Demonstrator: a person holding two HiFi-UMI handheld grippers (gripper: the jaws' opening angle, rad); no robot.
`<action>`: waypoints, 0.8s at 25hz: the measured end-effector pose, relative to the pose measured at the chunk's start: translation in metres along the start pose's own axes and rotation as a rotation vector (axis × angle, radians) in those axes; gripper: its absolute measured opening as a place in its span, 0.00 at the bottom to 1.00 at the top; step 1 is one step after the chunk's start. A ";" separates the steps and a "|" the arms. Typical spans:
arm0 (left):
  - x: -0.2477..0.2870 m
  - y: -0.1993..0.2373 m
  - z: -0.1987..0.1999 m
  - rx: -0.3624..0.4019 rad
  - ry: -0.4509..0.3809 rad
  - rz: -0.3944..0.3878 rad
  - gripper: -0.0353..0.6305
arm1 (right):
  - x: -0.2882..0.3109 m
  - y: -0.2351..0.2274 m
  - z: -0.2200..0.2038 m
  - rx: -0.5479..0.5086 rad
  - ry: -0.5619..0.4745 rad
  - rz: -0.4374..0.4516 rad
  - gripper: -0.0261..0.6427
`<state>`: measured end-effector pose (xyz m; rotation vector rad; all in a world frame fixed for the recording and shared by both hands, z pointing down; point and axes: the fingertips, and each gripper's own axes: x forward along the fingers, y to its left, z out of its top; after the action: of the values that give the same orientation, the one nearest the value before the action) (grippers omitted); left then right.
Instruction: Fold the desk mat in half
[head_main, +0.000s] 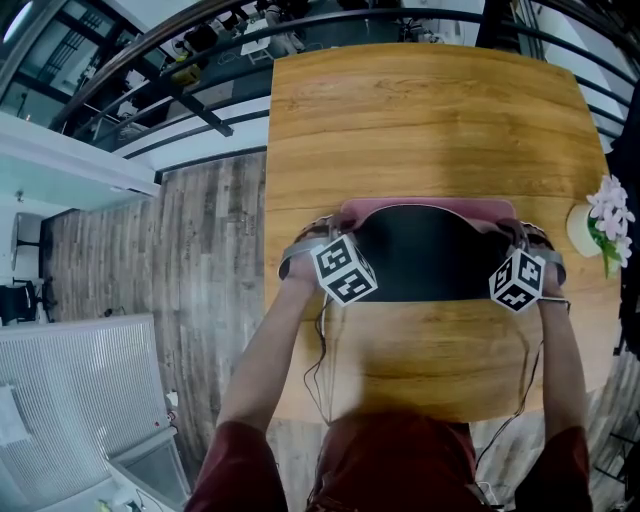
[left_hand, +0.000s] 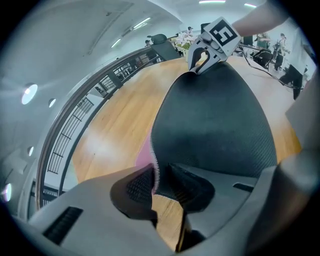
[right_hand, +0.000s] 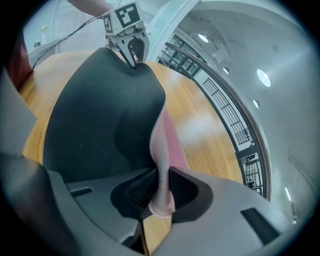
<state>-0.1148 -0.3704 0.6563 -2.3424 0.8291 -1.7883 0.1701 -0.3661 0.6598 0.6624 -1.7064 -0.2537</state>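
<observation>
The desk mat (head_main: 430, 250), black underneath and pink on top, lies across the wooden table (head_main: 420, 120) with its near half lifted and arched toward the far edge. My left gripper (head_main: 318, 240) pinches the mat's left corner (left_hand: 165, 150); its pads (left_hand: 140, 187) sit against the stitched edge. My right gripper (head_main: 525, 242) is shut on the right corner, and pink mat (right_hand: 162, 150) stands squeezed between its pads (right_hand: 142, 187). Each gripper view shows the other gripper across the black arch: the right one (left_hand: 202, 57), the left one (right_hand: 131, 50).
A white pot of pale flowers (head_main: 608, 215) stands at the table's right edge, just beyond the right gripper. Bare wood stretches past the mat's pink far strip (head_main: 430, 208). Railings and a drop lie behind the table; plank floor is on the left.
</observation>
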 end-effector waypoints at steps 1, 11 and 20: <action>0.000 0.001 0.000 -0.008 -0.003 0.009 0.22 | 0.000 -0.001 0.000 -0.004 -0.001 -0.010 0.14; 0.004 0.005 0.003 -0.006 -0.016 0.048 0.26 | 0.003 -0.013 -0.004 0.034 -0.008 -0.044 0.24; 0.006 0.022 0.006 -0.009 -0.015 0.129 0.32 | 0.006 -0.026 -0.002 0.071 -0.017 -0.089 0.29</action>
<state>-0.1165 -0.3933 0.6512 -2.2488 0.9647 -1.7170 0.1787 -0.3904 0.6521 0.7915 -1.7109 -0.2628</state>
